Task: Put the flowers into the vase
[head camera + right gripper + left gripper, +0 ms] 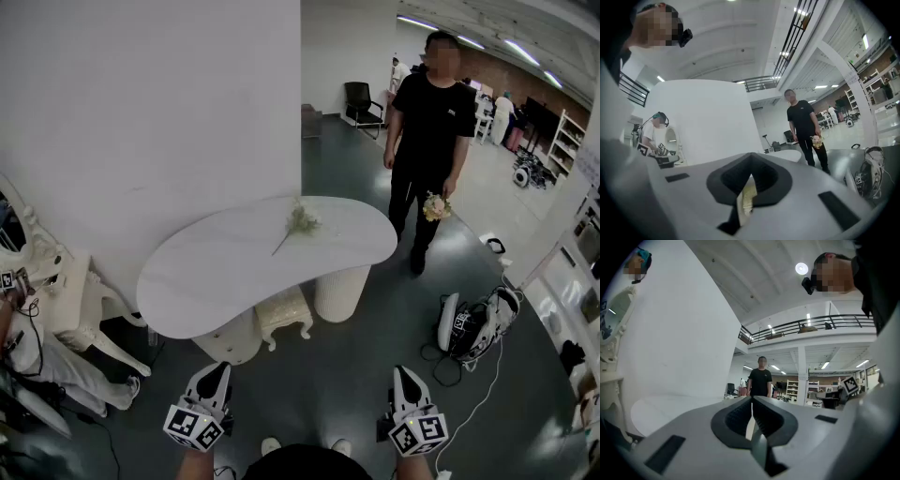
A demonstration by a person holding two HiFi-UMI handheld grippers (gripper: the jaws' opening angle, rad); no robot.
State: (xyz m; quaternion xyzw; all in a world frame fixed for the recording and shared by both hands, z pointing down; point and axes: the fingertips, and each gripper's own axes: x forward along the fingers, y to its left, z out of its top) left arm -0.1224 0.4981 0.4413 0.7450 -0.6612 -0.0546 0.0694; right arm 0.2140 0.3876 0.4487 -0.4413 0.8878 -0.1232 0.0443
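A single pale flower sprig (300, 221) lies on the white kidney-shaped table (234, 272), toward its far side. Beyond the table stands a person in black (429, 122) holding a small bouquet (435, 207) low in one hand; the right gripper view shows that bouquet (816, 140) too. No vase is in view. My left gripper (221, 367) and right gripper (401, 371) are held low, short of the table's near edge, pointing level toward it. The left gripper (752, 399) is shut and empty. The right gripper (751, 156) also has its jaw tips together with nothing between them.
A white wall panel rises behind the table. Under the table are a white ornate stool (283, 314) and a round pedestal (341, 292). A white dressing table (66, 291) with a seated person is at left. A bag with cables (473, 323) lies on the floor at right.
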